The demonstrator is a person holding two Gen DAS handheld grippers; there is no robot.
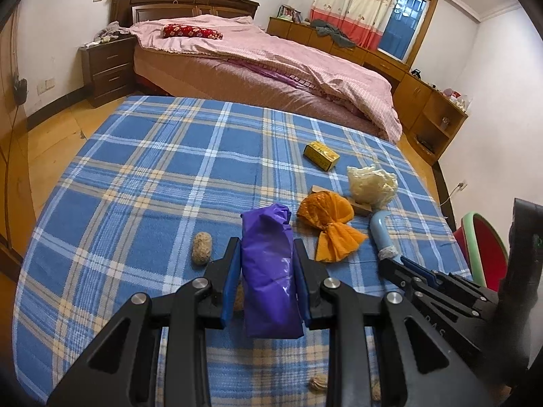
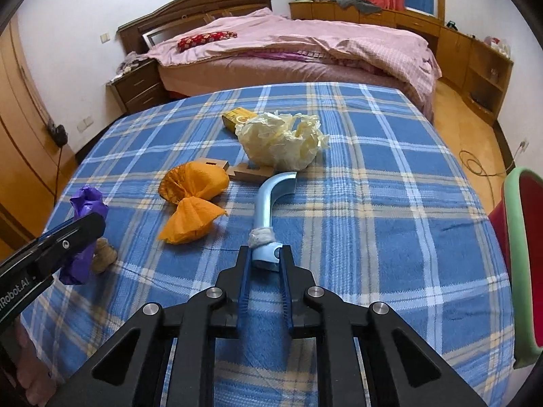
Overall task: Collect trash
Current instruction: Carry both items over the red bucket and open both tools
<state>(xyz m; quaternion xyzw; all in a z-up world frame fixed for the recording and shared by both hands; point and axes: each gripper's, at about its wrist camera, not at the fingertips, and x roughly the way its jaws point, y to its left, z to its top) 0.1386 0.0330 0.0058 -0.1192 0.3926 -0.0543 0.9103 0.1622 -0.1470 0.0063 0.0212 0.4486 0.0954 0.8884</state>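
Observation:
My left gripper [image 1: 266,247] is shut on a folded purple plastic bag [image 1: 268,271], which stands upright between the blue pads above the blue plaid cloth [image 1: 152,169]. The right wrist view shows this bag [image 2: 86,203] and the left gripper [image 2: 85,227] at the left edge. My right gripper [image 2: 266,254] is shut on the near end of a curved light-blue plastic piece [image 2: 271,196] that lies on the cloth. In the left wrist view, that piece [image 1: 380,230] and the right gripper [image 1: 397,264] are at the right.
On the cloth lie an orange paper wad [image 2: 193,200], a crumpled cream paper [image 2: 281,142], a yellow box [image 2: 237,117], a cardboard scrap [image 2: 251,171] and peanut shells [image 1: 202,247]. A red basin with a green rim [image 2: 522,254] stands at the right edge. A bed stands behind.

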